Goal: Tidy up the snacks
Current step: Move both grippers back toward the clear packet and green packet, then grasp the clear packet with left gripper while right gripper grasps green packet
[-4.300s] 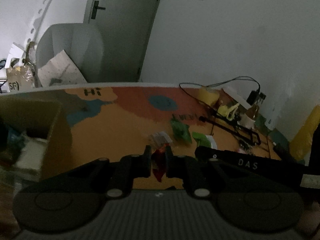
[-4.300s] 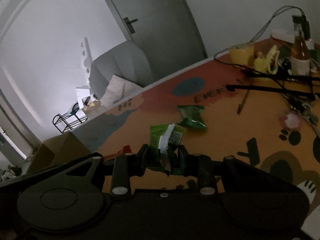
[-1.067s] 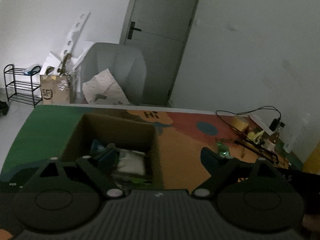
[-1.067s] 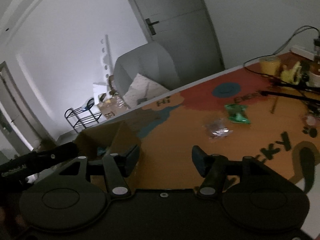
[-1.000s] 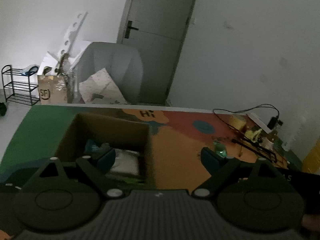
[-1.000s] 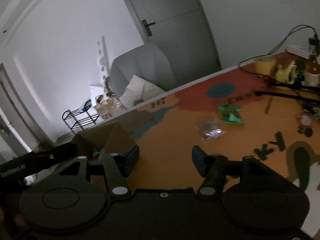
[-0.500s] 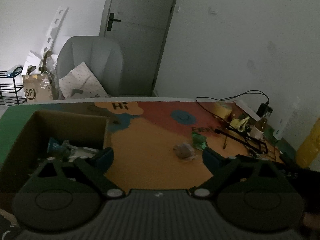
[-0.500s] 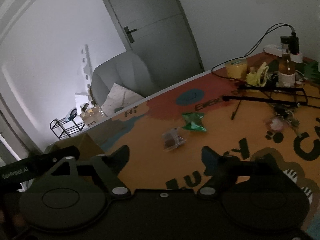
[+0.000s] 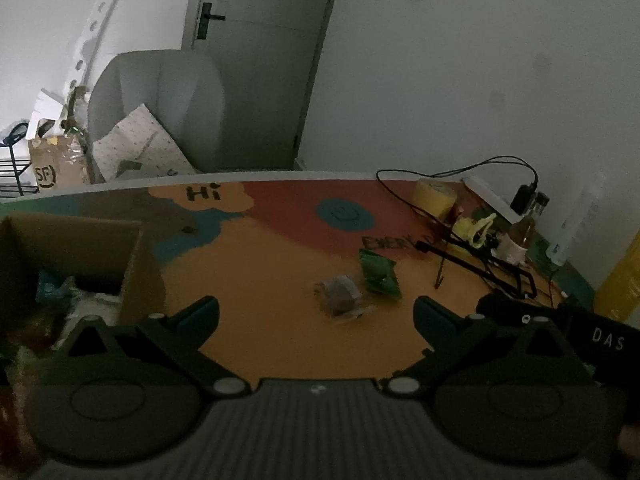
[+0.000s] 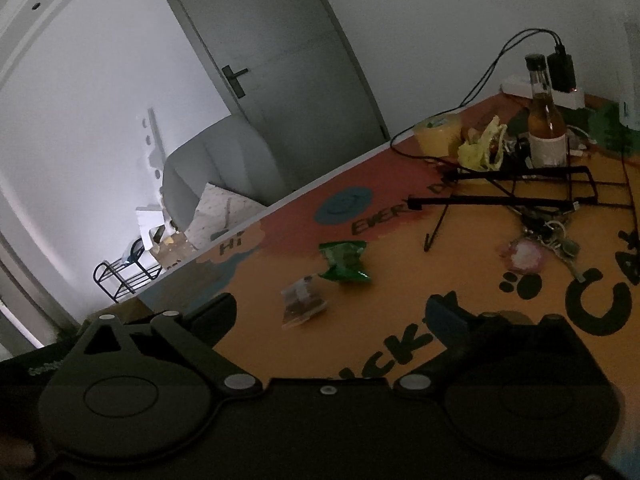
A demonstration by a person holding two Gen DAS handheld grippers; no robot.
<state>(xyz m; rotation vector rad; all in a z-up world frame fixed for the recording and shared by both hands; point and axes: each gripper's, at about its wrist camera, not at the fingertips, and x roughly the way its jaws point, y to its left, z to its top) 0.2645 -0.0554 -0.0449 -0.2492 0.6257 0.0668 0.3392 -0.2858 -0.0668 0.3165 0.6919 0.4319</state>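
Both the left gripper (image 9: 316, 312) and right gripper (image 10: 330, 312) had just been opening, empty. They faced the crinkled green snack packet (image 9: 378, 272) and clear-wrapped brown snack (image 9: 340, 294), probably next for the brown cardboard box (image 9: 80, 248).

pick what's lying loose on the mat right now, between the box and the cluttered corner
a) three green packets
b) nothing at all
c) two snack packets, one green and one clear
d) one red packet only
c: a green snack packet and a clear packet with dark contents lie side by side on the orange mat, to the right of the cardboard box.
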